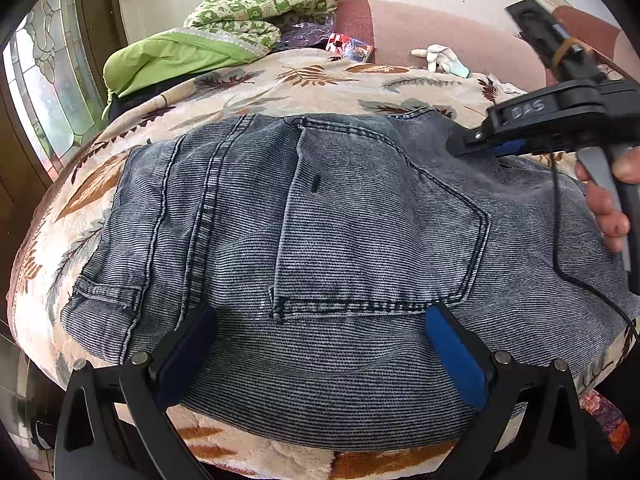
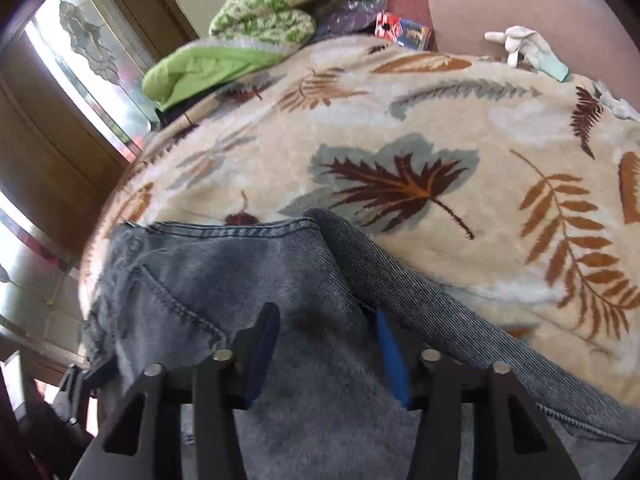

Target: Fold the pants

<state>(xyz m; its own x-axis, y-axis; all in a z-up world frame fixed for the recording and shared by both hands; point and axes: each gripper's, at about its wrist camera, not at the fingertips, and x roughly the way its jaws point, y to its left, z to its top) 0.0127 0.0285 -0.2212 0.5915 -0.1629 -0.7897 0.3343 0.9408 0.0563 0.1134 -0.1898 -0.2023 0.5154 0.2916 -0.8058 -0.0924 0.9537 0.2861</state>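
Note:
Grey-blue jeans point(image 1: 340, 220) lie flat on a leaf-patterned blanket point(image 1: 320, 76), seat side up with a back pocket showing. My left gripper point(image 1: 320, 316) stands wide open just above the near part of the jeans, below the pocket seam, and its blue pads grip nothing. My right gripper point(image 1: 460, 148) reaches the jeans' far right edge, with a hand point(image 1: 612, 216) on its handle. In the right wrist view the right gripper point(image 2: 324, 320) is partly open over the jeans point(image 2: 200, 280). Denim lies between its pads, and no pinch shows.
A green patterned quilt point(image 1: 260, 4) and a lime pillow point(image 1: 172, 56) are heaped at the far left of the blanket point(image 2: 440, 120). A white glove point(image 2: 520, 46) lies by the pink sofa back point(image 1: 440, 28). A glazed door point(image 1: 44, 80) stands on the left. A black cable point(image 1: 556, 220) hangs over the jeans.

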